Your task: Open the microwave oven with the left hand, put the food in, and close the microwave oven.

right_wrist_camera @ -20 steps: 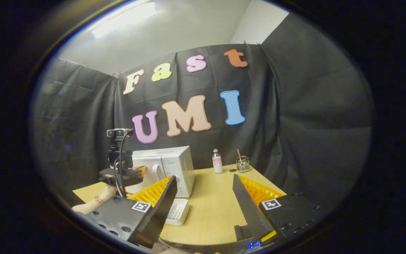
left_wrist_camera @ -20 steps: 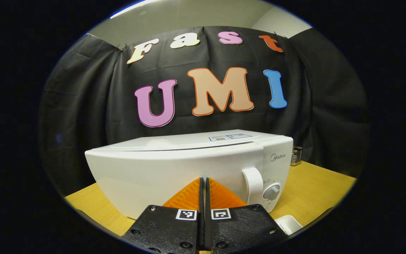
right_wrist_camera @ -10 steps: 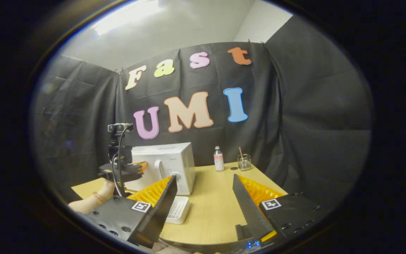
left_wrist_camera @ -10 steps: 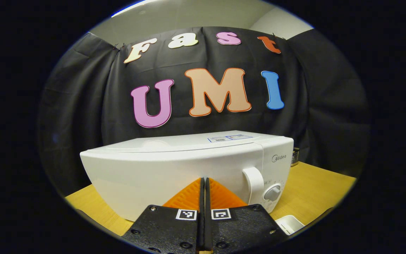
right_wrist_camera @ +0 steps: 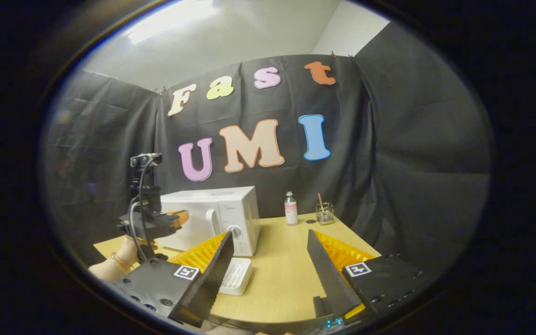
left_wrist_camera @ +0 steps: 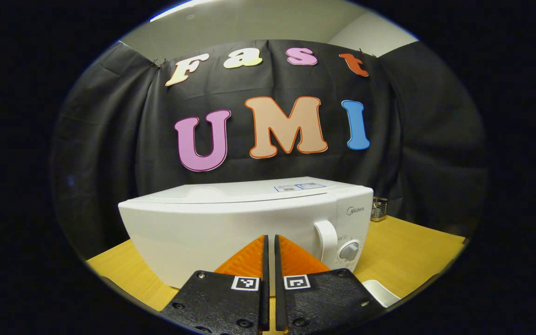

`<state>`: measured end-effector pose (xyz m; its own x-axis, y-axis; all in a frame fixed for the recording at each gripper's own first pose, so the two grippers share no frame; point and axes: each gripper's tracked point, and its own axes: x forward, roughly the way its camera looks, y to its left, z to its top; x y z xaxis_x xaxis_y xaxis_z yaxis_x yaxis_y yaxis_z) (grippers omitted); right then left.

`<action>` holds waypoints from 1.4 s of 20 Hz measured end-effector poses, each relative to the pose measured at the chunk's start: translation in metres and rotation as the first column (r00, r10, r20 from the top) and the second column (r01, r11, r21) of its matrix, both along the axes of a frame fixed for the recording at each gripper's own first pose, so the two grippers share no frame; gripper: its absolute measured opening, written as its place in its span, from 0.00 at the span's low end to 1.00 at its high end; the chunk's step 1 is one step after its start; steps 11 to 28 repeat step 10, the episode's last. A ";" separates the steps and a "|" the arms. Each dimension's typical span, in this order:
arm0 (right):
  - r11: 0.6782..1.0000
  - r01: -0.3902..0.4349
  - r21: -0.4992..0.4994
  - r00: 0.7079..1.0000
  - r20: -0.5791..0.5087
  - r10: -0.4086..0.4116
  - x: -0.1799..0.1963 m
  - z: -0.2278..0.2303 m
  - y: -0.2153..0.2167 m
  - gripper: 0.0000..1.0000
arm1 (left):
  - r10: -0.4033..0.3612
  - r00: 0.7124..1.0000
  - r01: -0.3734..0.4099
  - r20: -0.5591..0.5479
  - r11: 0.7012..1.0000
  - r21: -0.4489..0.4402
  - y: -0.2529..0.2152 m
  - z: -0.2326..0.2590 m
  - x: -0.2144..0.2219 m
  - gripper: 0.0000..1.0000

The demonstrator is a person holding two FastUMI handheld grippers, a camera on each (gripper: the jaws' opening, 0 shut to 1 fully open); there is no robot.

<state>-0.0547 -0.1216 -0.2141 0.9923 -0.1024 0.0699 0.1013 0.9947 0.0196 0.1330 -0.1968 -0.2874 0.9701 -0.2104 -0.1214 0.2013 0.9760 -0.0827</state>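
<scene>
Left gripper (left_wrist_camera: 270, 242) fingers nearly closed, a thin slit between them, holding nothing, aimed at the front of the white box-shaped microwave oven (left_wrist_camera: 231, 228) and short of touching it. Right gripper (right_wrist_camera: 270, 242) fingers spread wide, empty, above the near edge of the pale wooden bench (right_wrist_camera: 286, 274).

Microwave oven standing on the bench, long axis running left to right, door closed, front turned toward the left gripper, curved white handle (left_wrist_camera: 326, 239) and round dial (left_wrist_camera: 349, 251) at its right end. White ridged rectangular tray (right_wrist_camera: 235, 278) lying flat in front of the oven, just beyond the right gripper's left finger. Small clear bottle with pink label (right_wrist_camera: 290, 209) and glass jar with a stick (right_wrist_camera: 324, 213) upright near the back wall.

Against the earlier frames: left gripper pulled back slightly from the oven, slit between its fingers a little wider.
</scene>
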 end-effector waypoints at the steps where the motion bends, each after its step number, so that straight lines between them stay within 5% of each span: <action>1: 1.000 0.002 0.000 1.000 0.002 -0.002 0.000 0.000 0.000 0.91 | 0.003 1.000 -0.003 -0.002 1.000 -0.011 0.005 0.005 -0.009 0.06; 7: 1.000 -0.002 0.002 1.000 0.024 0.002 -0.006 0.006 0.000 0.91 | 0.006 1.000 -0.007 -0.007 0.995 -0.095 0.037 0.038 -0.065 0.14; 10: 1.000 0.006 0.004 1.000 0.021 -0.006 -0.006 0.004 -0.002 0.91 | 0.031 1.000 -0.031 0.004 0.997 -0.066 0.063 0.047 -0.092 0.24; 28: 1.000 0.006 0.004 1.000 0.021 -0.006 -0.006 0.004 -0.002 0.91 | 0.031 1.000 -0.031 0.004 0.997 -0.066 0.063 0.047 -0.092 0.24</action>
